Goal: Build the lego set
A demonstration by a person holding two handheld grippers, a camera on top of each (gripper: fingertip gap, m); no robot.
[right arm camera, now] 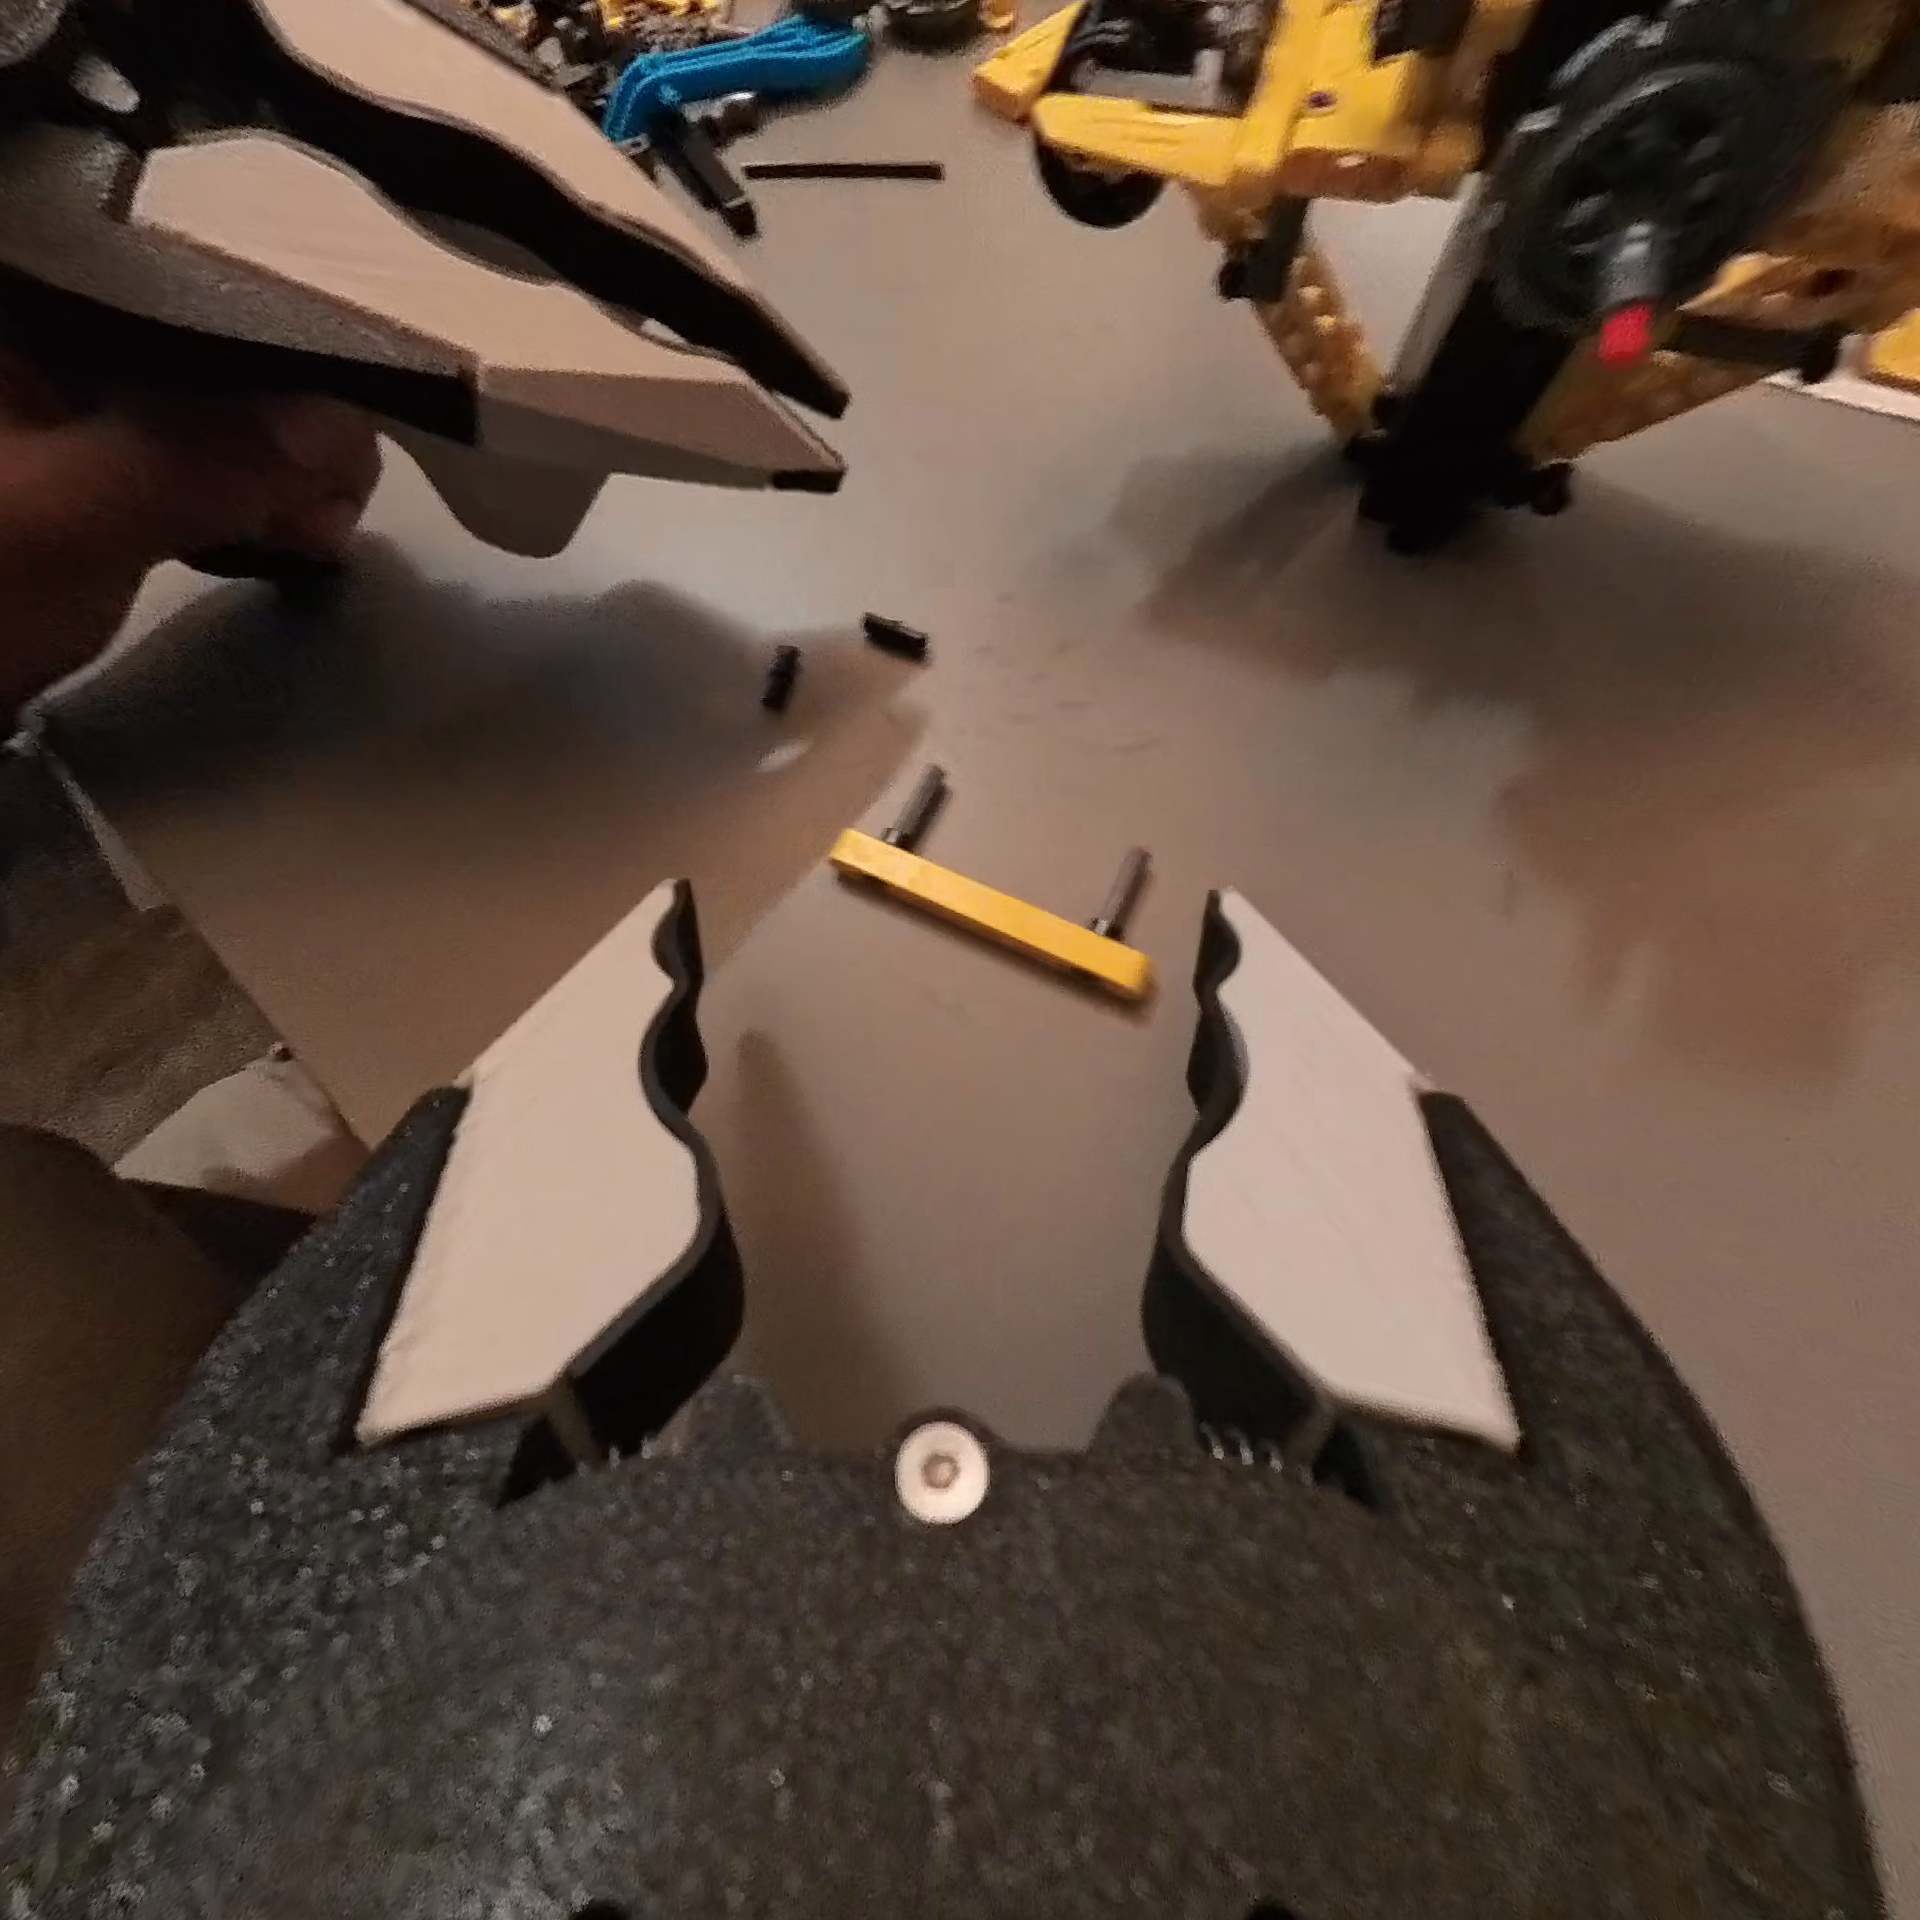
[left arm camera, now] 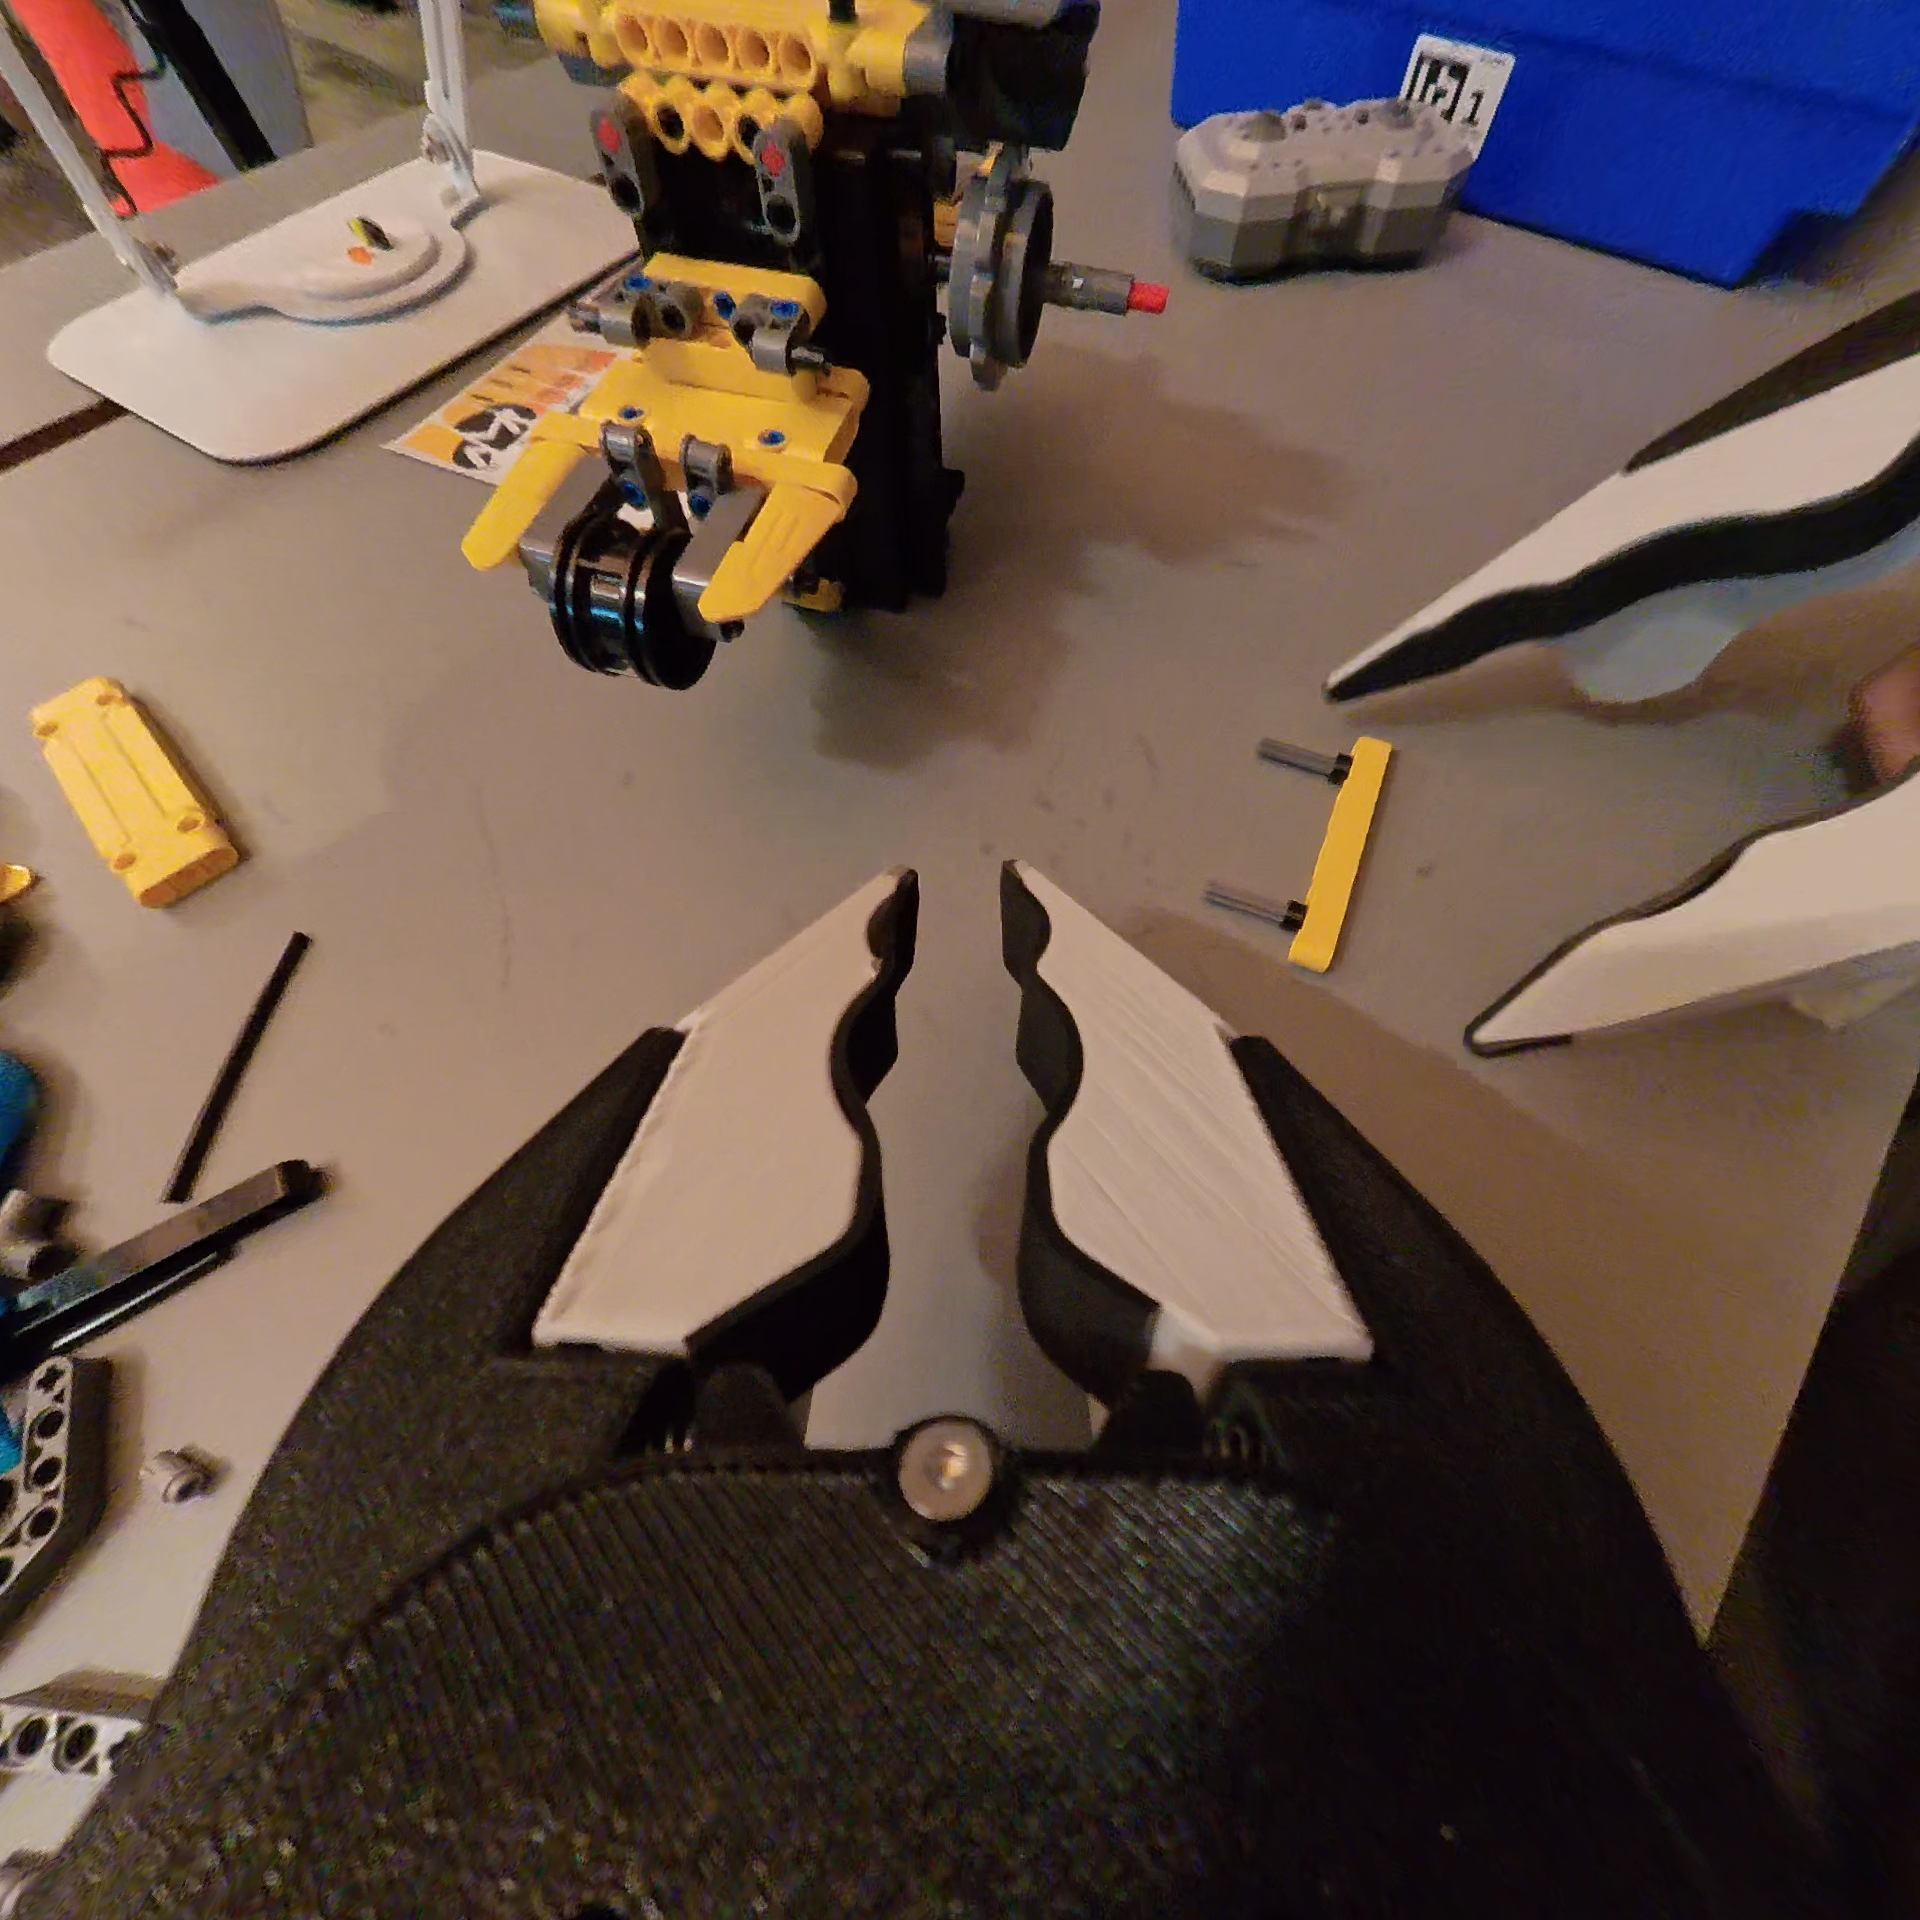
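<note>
A yellow beam with two dark pins [right arm camera: 997, 920] lies flat on the grey table [right arm camera: 1351, 1039]. My right gripper [right arm camera: 945, 894] is open wide and empty, low over the table, with the beam just ahead of its fingertips and between them. In the left wrist view the beam [left arm camera: 1340, 852] lies between the right gripper's [left arm camera: 1403, 862] spread fingers. My left gripper [left arm camera: 961, 873] is only narrowly open and empty, above bare table to the left of the beam. It also shows in the right wrist view [right arm camera: 836, 442], raised at the upper left.
A tall yellow and black brick model [left arm camera: 790, 312] stands ahead of the left gripper. A yellow panel [left arm camera: 130, 790], a black axle [left arm camera: 239, 1060] and loose parts lie left. A grey battery box [left arm camera: 1320, 197] and a blue bin [left arm camera: 1662, 125] are far right. Two small black pins [right arm camera: 894, 634] lie beyond the beam. About 10 cm separates my left fingertips from my right.
</note>
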